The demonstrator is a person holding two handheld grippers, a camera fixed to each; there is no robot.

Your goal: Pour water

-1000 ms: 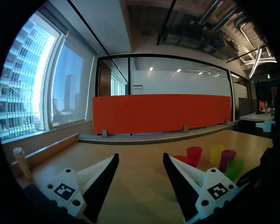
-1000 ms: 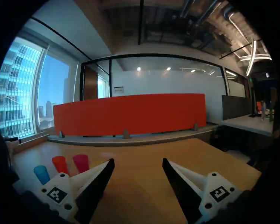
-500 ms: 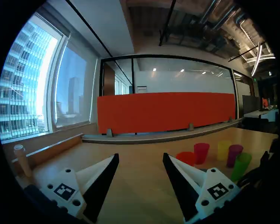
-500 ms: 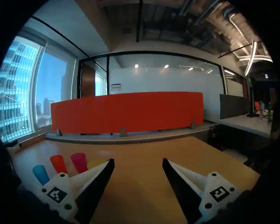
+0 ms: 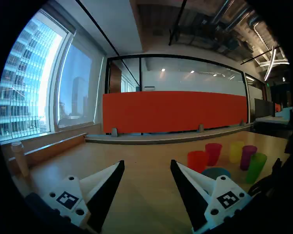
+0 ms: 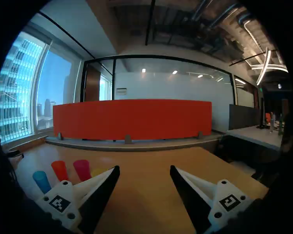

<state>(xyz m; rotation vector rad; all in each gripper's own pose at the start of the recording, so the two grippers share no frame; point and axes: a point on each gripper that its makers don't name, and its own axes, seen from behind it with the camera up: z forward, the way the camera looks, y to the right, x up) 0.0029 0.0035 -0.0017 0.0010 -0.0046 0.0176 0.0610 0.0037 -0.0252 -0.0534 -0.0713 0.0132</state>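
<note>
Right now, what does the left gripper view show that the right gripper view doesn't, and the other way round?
Left gripper view: the open left gripper, a green cup, a purple cup, and a wooden post by the windows. Right gripper view: the open right gripper and the wooden table at its edge away from the windows. Both: the orange divider, and the blue cup, orange cup and pink cup.

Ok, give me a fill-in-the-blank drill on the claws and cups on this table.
The left claw and right claw are both ___, holding nothing. In the left gripper view, the rightmost cup is ___. In the right gripper view, the leftmost cup is ___. Both stand on a ___ table.
Missing words: open; green; blue; wooden.
</note>
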